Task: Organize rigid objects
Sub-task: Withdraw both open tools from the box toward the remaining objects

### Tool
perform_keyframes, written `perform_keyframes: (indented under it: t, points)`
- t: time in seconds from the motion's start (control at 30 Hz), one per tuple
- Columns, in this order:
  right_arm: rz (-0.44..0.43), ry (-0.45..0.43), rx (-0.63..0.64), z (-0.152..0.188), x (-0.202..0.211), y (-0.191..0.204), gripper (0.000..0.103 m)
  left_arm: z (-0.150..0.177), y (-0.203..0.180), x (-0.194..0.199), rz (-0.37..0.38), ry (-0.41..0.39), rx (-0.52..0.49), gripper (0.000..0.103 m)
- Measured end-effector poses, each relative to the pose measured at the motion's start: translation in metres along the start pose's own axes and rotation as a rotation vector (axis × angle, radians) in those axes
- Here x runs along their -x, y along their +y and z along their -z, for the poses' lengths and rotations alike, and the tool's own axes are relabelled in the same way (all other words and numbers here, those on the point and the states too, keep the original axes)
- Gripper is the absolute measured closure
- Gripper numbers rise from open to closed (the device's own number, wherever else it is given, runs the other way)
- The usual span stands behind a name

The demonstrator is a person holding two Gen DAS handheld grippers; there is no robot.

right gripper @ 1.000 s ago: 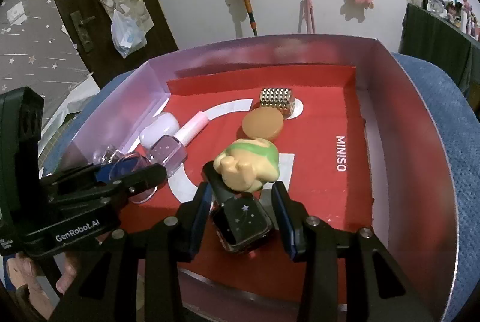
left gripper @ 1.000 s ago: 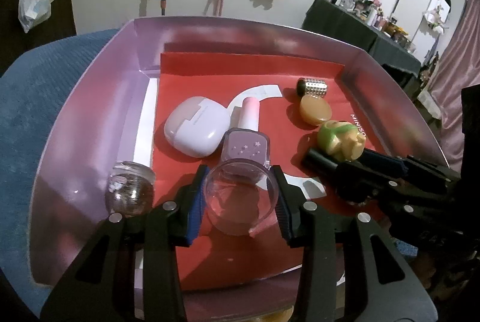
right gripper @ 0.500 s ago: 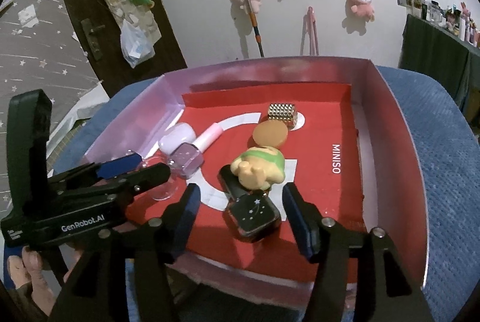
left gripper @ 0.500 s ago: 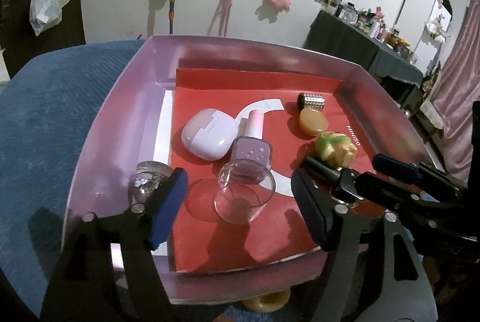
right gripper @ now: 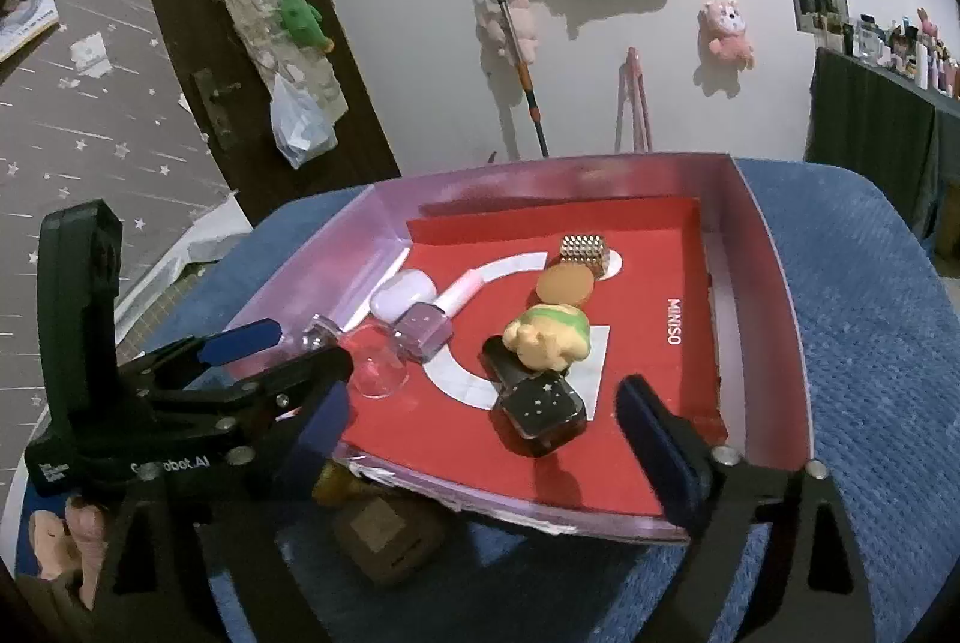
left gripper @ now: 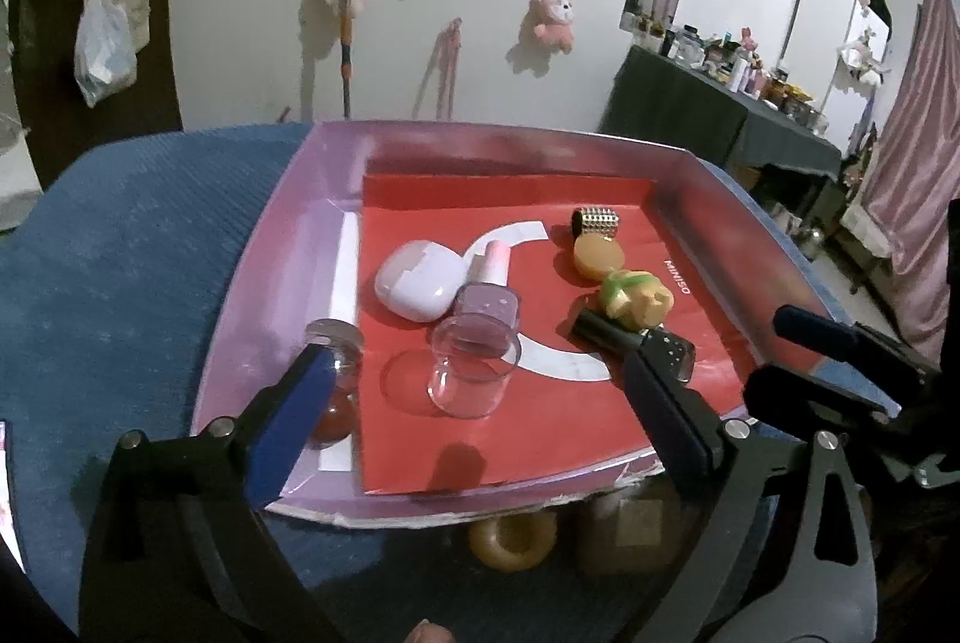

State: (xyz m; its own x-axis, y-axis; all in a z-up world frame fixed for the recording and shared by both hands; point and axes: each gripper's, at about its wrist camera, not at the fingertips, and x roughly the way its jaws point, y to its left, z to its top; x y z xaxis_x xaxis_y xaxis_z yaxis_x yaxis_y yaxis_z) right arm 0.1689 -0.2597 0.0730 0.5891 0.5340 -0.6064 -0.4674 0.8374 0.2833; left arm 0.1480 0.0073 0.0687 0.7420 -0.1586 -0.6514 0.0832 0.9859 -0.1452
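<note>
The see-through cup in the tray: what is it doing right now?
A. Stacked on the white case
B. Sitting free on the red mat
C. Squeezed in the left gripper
B: the clear cup rests on the red mat, with the open left gripper apart from it.

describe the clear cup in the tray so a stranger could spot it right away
Start at the pink-walled tray with a red liner. Near its front edge, just before the lilac nail polish bottle, stands the clear plastic cup. It alone is see-through, open-topped and upright.
</note>
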Motion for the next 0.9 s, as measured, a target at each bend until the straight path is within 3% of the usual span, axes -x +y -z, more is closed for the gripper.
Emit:
perform_keyframes:
  t: [0.13, 0.9]
  points:
    - [-0.006, -0.026, 0.004, 0.002, 0.009, 0.004, 0.000, 0.004, 0.001, 0.010, 0.001, -0.017, 0.005, 0.003]
    - [0.001, -0.114, 0.030, 0.028, 0.046, 0.022, 0.000, 0.033, -0.005, 0.048, -0.051, -0.070, -0.014, 0.000]
